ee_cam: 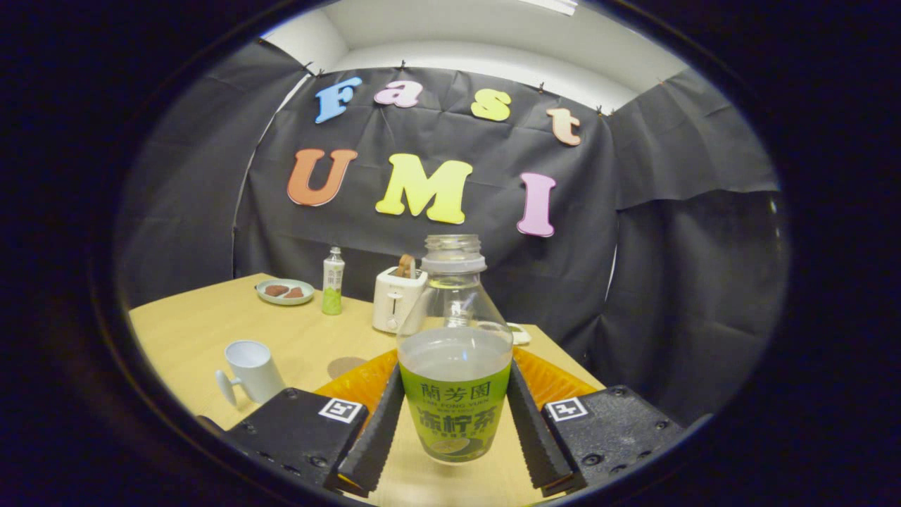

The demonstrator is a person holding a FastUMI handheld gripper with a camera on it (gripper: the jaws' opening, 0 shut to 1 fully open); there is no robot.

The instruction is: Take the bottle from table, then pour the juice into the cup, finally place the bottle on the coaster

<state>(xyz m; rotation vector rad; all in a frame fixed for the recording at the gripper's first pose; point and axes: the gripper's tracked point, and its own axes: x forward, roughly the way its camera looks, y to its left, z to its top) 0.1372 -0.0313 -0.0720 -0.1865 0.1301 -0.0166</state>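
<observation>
Light wooden table point(211, 331) at 7 o'clock, black cloth wall point(450, 267) draped and pinned behind it from 9 to 3 o'clock, white wall and ceiling point(493, 42) at 12 o'clock above the cloth, a bright ceiling light point(556, 5) at 1 o'clock.

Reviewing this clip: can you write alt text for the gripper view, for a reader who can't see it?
The gripper is shut on an uncapped bottle of pale juice, held upright above a wooden table. A white cup stands beyond the fingers to the left, an orange coaster behind the bottle, and a toaster, a second bottle and a plate further back.
</observation>
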